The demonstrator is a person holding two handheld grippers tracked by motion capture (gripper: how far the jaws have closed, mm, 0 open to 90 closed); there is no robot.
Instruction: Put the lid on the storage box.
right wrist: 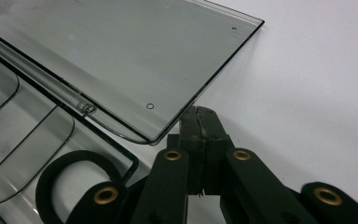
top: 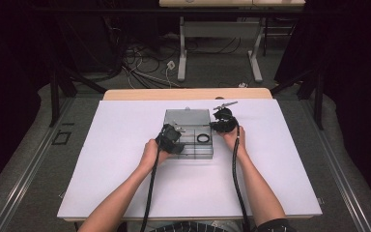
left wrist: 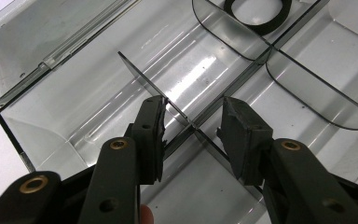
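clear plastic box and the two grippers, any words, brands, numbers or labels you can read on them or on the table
None: no readable text in any view.
Clear plastic box, lid and dividers: bare, no label or moulded lettering that shows.
Black ring in the box: plain.
Left gripper and right gripper: black jaws with brass rivets, no marking.
White table cover: blank.

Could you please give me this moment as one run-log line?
left tool: open astride box divider | right tool: shut at lid edge | black ring: in compartment
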